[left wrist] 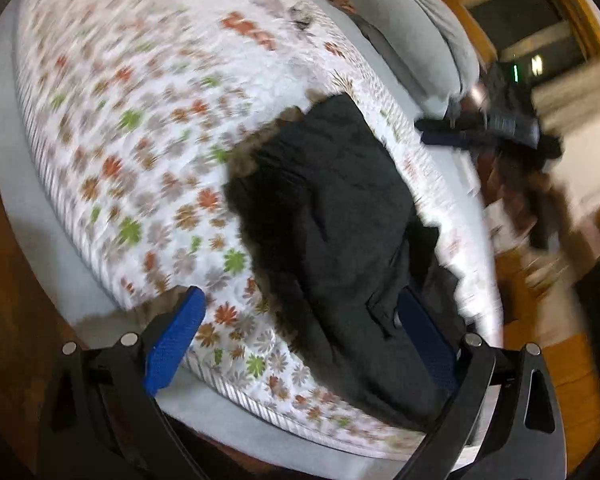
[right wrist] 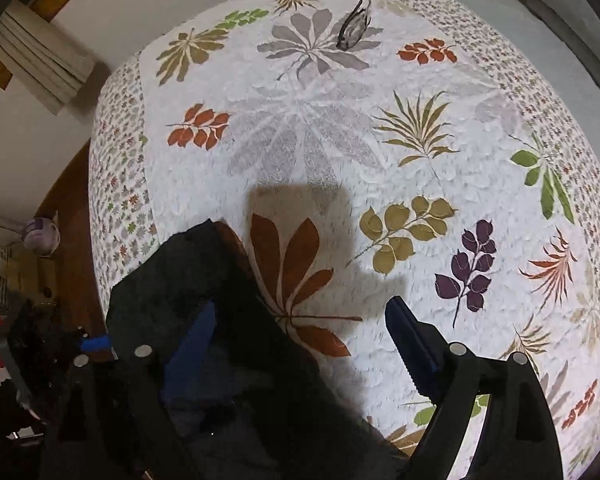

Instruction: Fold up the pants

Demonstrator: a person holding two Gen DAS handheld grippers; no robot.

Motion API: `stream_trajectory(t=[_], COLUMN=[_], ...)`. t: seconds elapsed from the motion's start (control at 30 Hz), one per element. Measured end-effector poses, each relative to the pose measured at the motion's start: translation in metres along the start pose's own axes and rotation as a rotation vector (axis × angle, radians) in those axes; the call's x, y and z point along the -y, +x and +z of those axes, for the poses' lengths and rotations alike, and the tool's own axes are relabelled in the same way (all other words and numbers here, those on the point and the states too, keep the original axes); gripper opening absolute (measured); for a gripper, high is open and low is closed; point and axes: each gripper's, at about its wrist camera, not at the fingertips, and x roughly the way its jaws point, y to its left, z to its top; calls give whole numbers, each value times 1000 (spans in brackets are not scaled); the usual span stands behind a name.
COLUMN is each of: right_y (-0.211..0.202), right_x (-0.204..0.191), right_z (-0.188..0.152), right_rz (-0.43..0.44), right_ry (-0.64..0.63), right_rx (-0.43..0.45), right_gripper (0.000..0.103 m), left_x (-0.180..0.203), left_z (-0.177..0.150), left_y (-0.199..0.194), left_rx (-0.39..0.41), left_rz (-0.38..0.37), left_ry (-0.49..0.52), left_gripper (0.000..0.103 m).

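**Black pants on the bed, both grippers open**

Close to the left wrist camera, the left gripper [left wrist: 300, 332] has its jaws wide apart. One blue pad [left wrist: 172, 344] sits over the flowered bedspread [left wrist: 112, 128]. The other pad is partly hidden behind the dark cloth. The black pants [left wrist: 324, 216] lie between the jaws, but the pads do not squeeze them. The picture is blurry, so small folds are hard to see.

Close to the right wrist camera, the right gripper [right wrist: 300, 344] also has its jaws wide apart. It points almost straight down at the bed. The pants [right wrist: 204, 320] cover its left pad and run down to the bottom of the picture. Its right pad is over bare bedspread [right wrist: 380, 128], near a big brown leaf print. Nothing is pinched there.

Farther off, the pants stretch away in a long dark strip near the side of the bed. A grey pillow [left wrist: 400, 40] lies at the far end. A small dark thing [right wrist: 354, 26] lies far across the bedspread; it is too small to name.

It looks like a pause between folds: the pants are lying down and no gripper holds them. Next, each gripper likely needs to close on an edge of the cloth, lift it, and lay it over the rest. The cloth is floppy, so each pinch should take a good bite of it.
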Motion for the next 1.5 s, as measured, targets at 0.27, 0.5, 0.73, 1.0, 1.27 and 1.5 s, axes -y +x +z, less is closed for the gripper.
stream_trajectory(t=[0.27,0.5,0.73,1.0,1.27,1.5], right_y=[5,-1,-10,-1,18,41], right_x=[2,3,-1,2,-3,-20], right_z=[-4,-10,-10,-7,-4,6], right_rz=[40,92,96,169,291,432], right_ry=[1,17,-2,7,-14,-109], right_rx=[-3,0,3,-27,-91,-209], right_gripper=[88,89,89,90,92,93], left_x=[-38,-43,-28,-19,-21,-34], left_z=[13,27,33,35,33,20], left_y=[-29,0,34,47,56,48], left_rx=[10,-77,-110,-135,-120,-60], left_rz=[-258,-391,-291,-294,-289,-285], left_ry=[-200,-356,-361,-397,-432,-455], left_gripper=[96,96,96,99,97,46])
